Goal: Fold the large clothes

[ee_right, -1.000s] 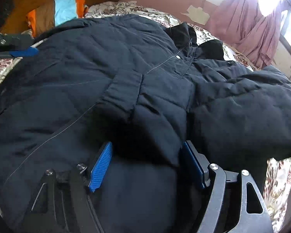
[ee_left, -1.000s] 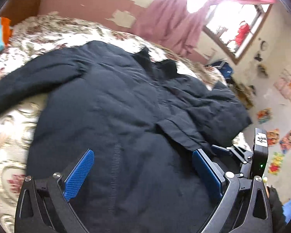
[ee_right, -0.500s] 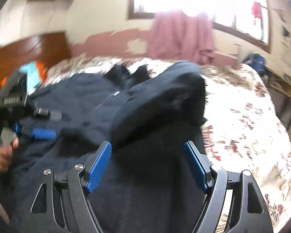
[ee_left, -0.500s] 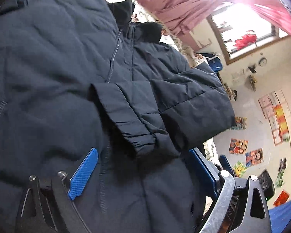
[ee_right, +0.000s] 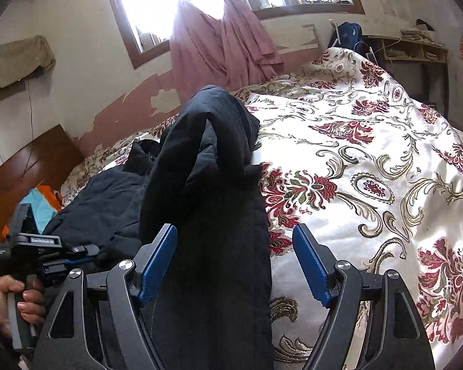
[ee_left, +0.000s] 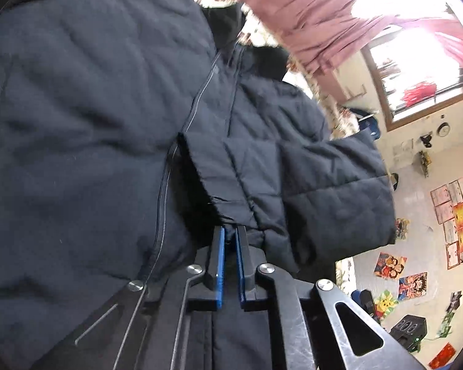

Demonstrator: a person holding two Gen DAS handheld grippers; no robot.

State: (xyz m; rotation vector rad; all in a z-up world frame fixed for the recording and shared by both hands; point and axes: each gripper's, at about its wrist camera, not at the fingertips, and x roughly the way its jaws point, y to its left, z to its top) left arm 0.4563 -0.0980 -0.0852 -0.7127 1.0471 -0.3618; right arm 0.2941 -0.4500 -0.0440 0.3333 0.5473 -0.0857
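Note:
A large dark navy padded jacket [ee_left: 92, 117] lies on the bed, zipper side up. My left gripper [ee_left: 230, 231] is shut on a fold of the jacket's front edge near the hem. In the right wrist view the jacket [ee_right: 213, 166] rises in a tall fold between my blue fingers. My right gripper [ee_right: 234, 243] is open, its jaws wide apart on either side of that fold, not pinching it. The left gripper [ee_right: 77, 257] and the hand holding it show at the lower left of the right wrist view.
The floral bedspread [ee_right: 370, 169] covers the bed to the right of the jacket. An orange and teal cloth [ee_right: 43, 200] lies by the wooden headboard [ee_right: 24, 166]. Pink curtains [ee_right: 219, 43] hang at the window. Posters [ee_left: 453, 209] and a small speaker [ee_left: 409, 330] line the floor-side wall.
My left gripper has closed from wide open onto the jacket's front edge. My right gripper stayed open and swung up and right, and the bare bedspread now fills its right side.

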